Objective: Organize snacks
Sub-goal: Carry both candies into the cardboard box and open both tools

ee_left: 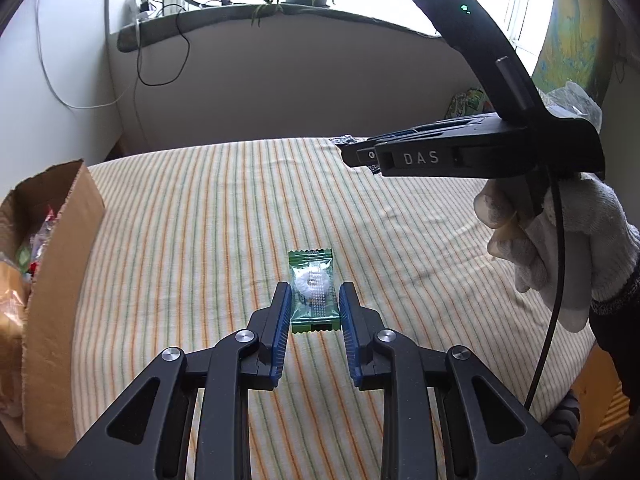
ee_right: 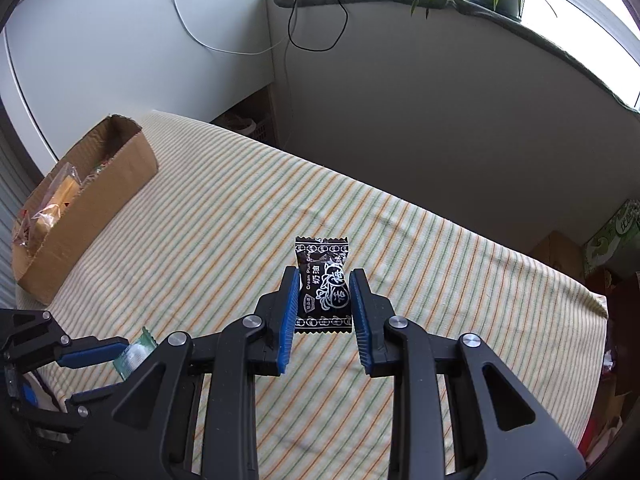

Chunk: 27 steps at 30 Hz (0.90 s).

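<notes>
Blue-padded jaws of the left gripper (ee_left: 314, 298) pinch a green-wrapped candy (ee_left: 312, 292) by its sides, while the right gripper (ee_right: 325, 298) is closed the same way on a black-wrapped candy (ee_right: 323, 286), both clear of the striped tablecloth (ee_right: 240, 208). Each sweet is clamped across its middle, probably so the crimped ends stay free. Both seem bound for the cardboard box (ee_right: 100, 184) at the table's far left edge, already holding packets.

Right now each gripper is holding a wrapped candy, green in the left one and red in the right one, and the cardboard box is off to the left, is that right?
Nearly. The right gripper holds a black candy, not red, as the right wrist view shows. The left gripper does hold the green candy, and the cardboard box is off to the left.
</notes>
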Each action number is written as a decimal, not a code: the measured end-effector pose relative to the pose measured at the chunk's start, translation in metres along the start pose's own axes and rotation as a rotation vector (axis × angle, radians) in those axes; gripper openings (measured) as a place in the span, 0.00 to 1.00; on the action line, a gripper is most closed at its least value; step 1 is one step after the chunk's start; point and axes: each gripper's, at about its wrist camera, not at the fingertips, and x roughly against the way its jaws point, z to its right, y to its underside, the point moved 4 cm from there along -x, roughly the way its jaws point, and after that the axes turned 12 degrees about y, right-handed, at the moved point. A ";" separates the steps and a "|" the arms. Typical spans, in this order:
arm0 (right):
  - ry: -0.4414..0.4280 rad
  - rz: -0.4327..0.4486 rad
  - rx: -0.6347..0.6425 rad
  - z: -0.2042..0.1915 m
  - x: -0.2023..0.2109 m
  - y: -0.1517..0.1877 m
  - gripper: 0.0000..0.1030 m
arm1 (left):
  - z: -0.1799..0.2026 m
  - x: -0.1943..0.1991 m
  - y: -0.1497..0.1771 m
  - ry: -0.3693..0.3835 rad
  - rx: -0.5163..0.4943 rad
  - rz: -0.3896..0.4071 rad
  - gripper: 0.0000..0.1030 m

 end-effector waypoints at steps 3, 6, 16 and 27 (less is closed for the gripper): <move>-0.005 0.018 0.016 -0.018 0.014 -0.004 0.26 | -0.005 0.011 0.000 -0.005 0.006 0.021 0.22; -0.017 0.036 0.028 -0.035 0.027 -0.009 0.26 | -0.011 0.024 0.001 -0.014 0.012 0.043 0.22; -0.072 0.090 0.079 -0.103 0.056 -0.032 0.26 | -0.047 0.077 0.003 -0.075 0.044 0.128 0.22; -0.153 0.114 0.113 -0.178 0.059 -0.061 0.26 | -0.118 0.123 0.006 -0.176 0.111 0.192 0.22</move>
